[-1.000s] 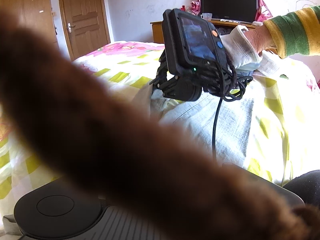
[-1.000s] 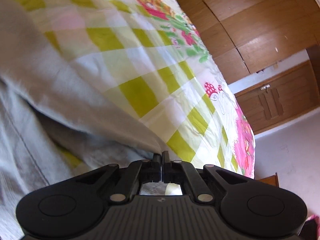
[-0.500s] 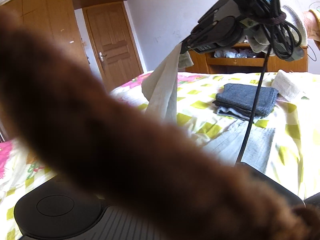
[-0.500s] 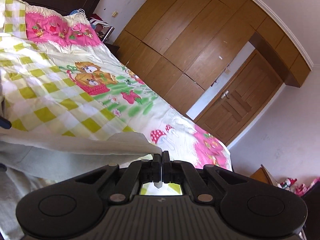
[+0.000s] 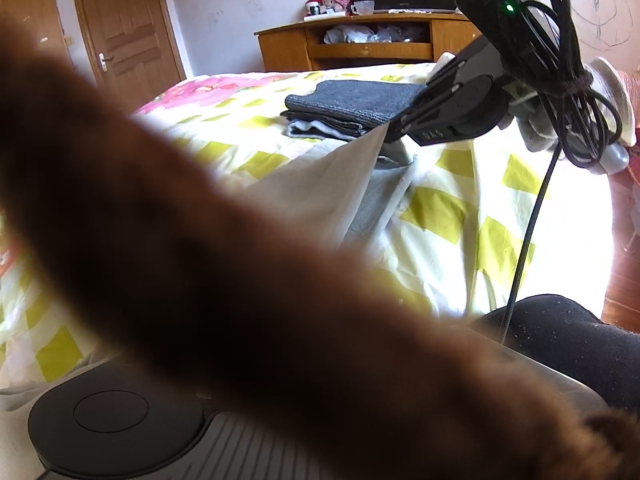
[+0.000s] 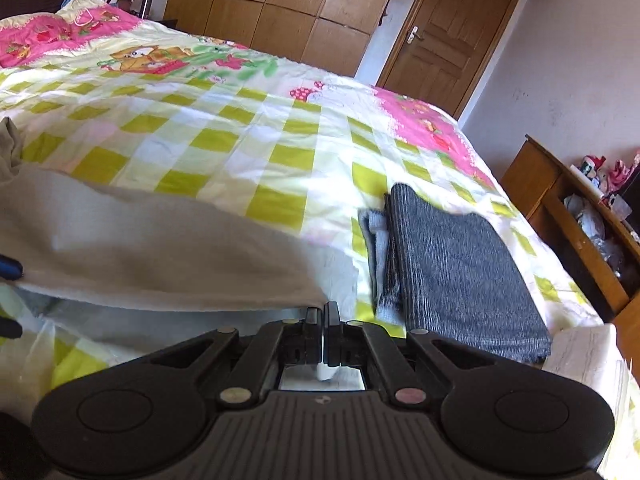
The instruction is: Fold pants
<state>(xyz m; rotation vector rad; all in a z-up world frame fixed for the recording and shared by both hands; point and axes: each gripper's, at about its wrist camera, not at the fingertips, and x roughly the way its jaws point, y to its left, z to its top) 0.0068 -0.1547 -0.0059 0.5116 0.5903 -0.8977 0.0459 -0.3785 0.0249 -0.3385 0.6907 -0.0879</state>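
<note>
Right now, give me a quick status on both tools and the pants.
Right tool shut on pale pants, corner lifted. Left tool unseen; brown blur blocks lens. Folded grey stack alongside.

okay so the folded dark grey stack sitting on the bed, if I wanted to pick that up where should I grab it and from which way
Probably the rounded fold edge of the dark grey stack, the side next to the lighter grey piece. All the layers meet there, so one pinch should hold them together. Come in low along the bed from that side. The right gripper is shut on the light grey pants, so it is occupied.
</note>
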